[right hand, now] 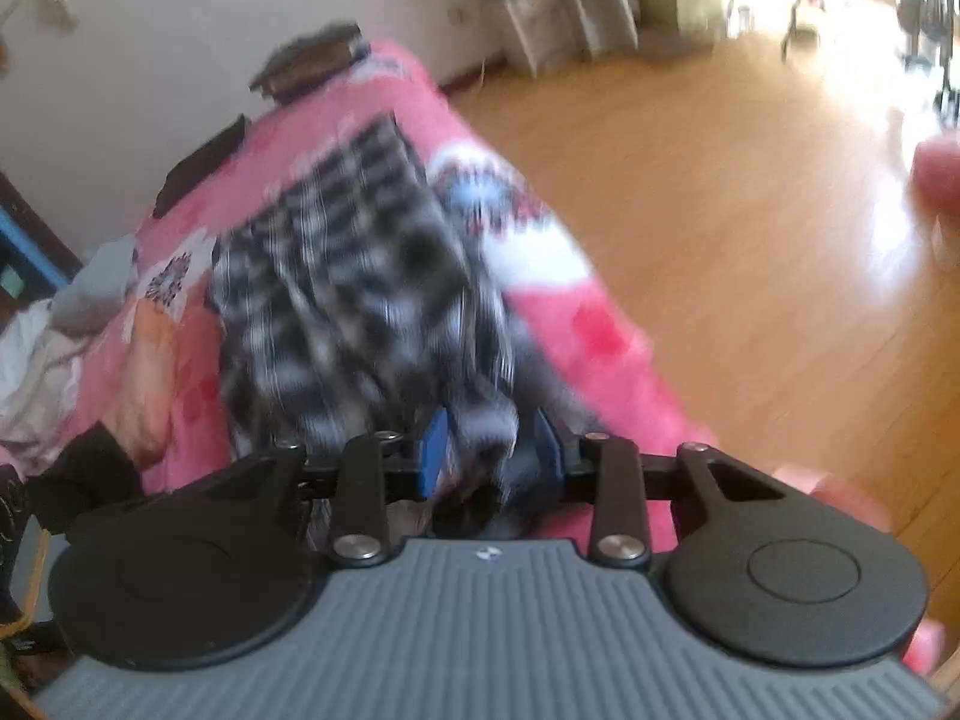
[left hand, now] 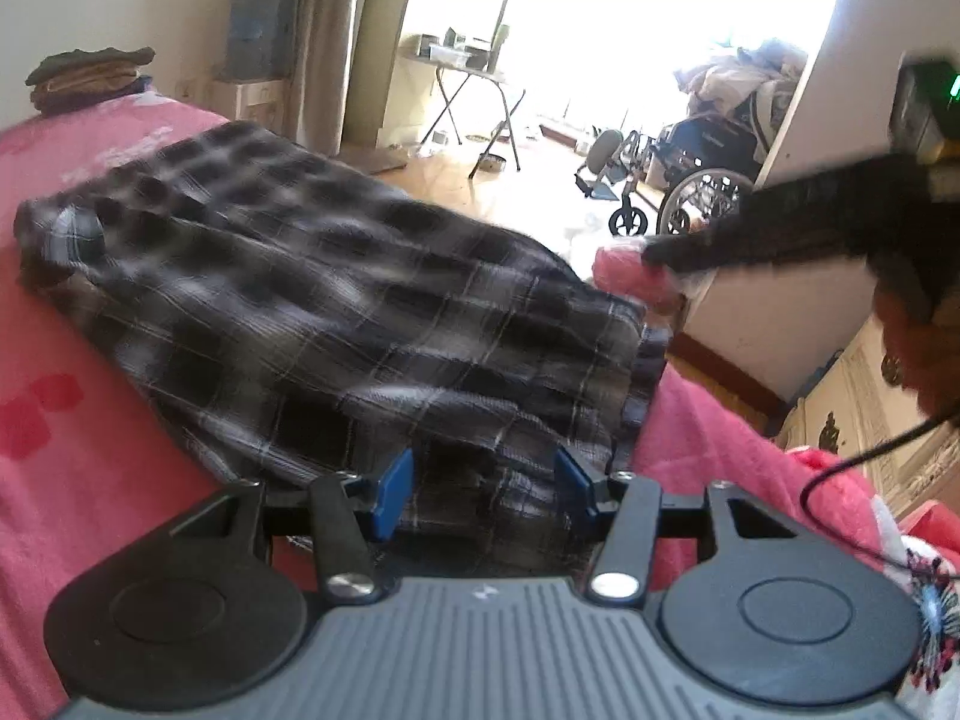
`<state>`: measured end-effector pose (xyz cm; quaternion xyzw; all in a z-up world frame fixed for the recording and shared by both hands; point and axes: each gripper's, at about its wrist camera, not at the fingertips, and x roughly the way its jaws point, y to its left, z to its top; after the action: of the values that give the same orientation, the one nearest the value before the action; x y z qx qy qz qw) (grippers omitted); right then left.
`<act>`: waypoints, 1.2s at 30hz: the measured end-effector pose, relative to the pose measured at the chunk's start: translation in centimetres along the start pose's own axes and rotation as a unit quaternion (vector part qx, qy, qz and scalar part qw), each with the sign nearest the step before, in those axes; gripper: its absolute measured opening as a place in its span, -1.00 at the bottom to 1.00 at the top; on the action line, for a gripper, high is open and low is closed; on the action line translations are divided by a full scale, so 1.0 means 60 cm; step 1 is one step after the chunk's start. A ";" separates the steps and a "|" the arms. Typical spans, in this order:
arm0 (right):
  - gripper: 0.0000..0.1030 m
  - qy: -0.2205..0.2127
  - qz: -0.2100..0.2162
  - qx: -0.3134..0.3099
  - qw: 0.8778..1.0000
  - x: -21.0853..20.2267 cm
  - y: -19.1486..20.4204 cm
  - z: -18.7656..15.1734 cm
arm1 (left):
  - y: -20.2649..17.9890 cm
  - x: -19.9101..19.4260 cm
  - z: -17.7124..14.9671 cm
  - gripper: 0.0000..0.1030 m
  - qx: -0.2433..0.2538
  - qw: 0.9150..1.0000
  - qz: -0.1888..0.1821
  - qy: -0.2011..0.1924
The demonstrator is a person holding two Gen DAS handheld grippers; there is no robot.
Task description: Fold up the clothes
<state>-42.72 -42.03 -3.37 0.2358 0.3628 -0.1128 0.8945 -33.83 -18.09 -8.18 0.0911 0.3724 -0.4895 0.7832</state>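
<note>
On the pink bedspread (left hand: 108, 450), nearest the left-wrist camera, the left gripper (left hand: 483, 489) has its 2 blue pads spread wide over the near hem of the plaid garment (left hand: 312, 300), gripping nothing. The garment lies flat and folded, its right edge close to the bed's edge. In the right-wrist view, the right gripper (right hand: 489, 450) has its pads partly apart with bunched plaid cloth between them; motion blur hides whether they pinch it. Farther back, a stack of folded clothes (left hand: 90, 75) sits at the bed's far corner. Beyond the bed edge lies open wooden floor (right hand: 720, 192), with a wheelchair (left hand: 696, 180) and folding table (left hand: 468, 78) distant.
</note>
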 end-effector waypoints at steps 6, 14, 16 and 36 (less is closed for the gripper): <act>-0.44 -0.033 0.037 -0.118 0.992 0.026 0.067 -0.007 | 0.013 0.011 -0.017 0.04 -0.033 0.999 -0.013 0.023; -0.44 -0.002 0.007 -0.180 0.984 0.081 0.088 -0.043 | 0.067 -0.019 -0.007 0.04 -0.103 0.994 -0.028 0.020; -0.44 -0.028 0.023 -0.185 0.982 0.064 0.095 -0.035 | 0.090 -0.077 0.037 0.03 -0.103 0.995 0.004 0.000; -0.08 -0.175 0.156 -0.195 0.952 -0.101 0.262 0.167 | 0.270 -0.604 0.510 0.54 -0.148 0.892 0.385 -0.184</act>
<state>-35.19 -33.29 12.46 0.0866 0.1741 0.0613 0.9790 -14.00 -0.11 34.19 0.0189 0.2256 -0.0973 0.9692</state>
